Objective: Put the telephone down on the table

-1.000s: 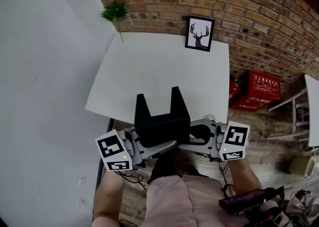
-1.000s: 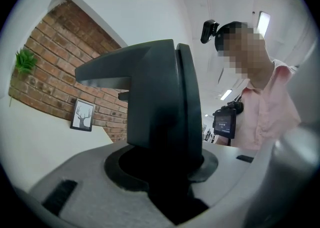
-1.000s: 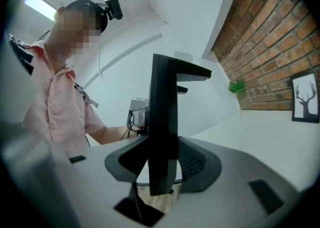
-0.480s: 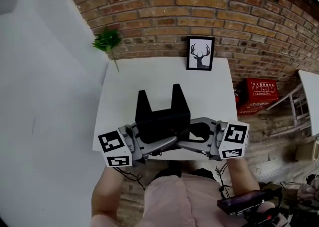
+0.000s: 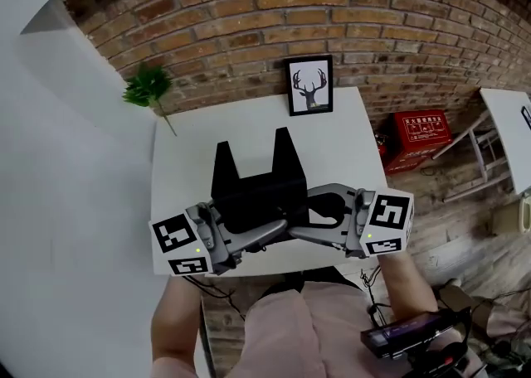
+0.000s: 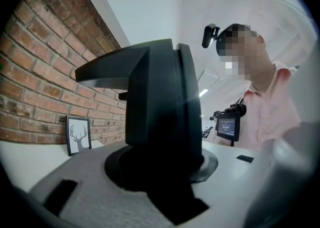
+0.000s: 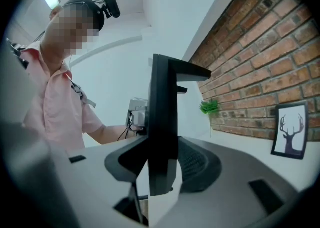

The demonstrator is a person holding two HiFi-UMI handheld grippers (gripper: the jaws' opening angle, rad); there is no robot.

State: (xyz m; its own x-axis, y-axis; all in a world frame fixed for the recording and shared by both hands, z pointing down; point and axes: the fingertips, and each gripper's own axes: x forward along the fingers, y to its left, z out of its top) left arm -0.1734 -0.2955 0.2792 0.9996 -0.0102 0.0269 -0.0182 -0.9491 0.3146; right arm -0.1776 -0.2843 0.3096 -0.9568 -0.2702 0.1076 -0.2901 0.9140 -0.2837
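**Left claw (image 5: 264, 234) and right claw (image 5: 311, 215) pinch the telephone (image 5: 253, 194) over the desk (image 5: 191, 144)**

Each claw is clamped on one flank of the black telephone, left at its 9 o'clock, right at its 3 o'clock. That is probably because the wide, two-pronged body would tip in a single grip. It hangs upright above the near part of the white desk, apparently not yet set down. At its 12 o'clock a deer picture (image 5: 309, 84) leans against the brick wall (image 5: 249, 12). A plant sprig (image 5: 148, 86) sits at 10 o'clock and a red box (image 5: 423, 132) at 2 o'clock.

The head view gives the layout but not the contact. The left gripper view shows the bulky body filling the gap between its jaws. The right gripper view shows a thin panel edge clamped, with pale surface beneath its lower end.
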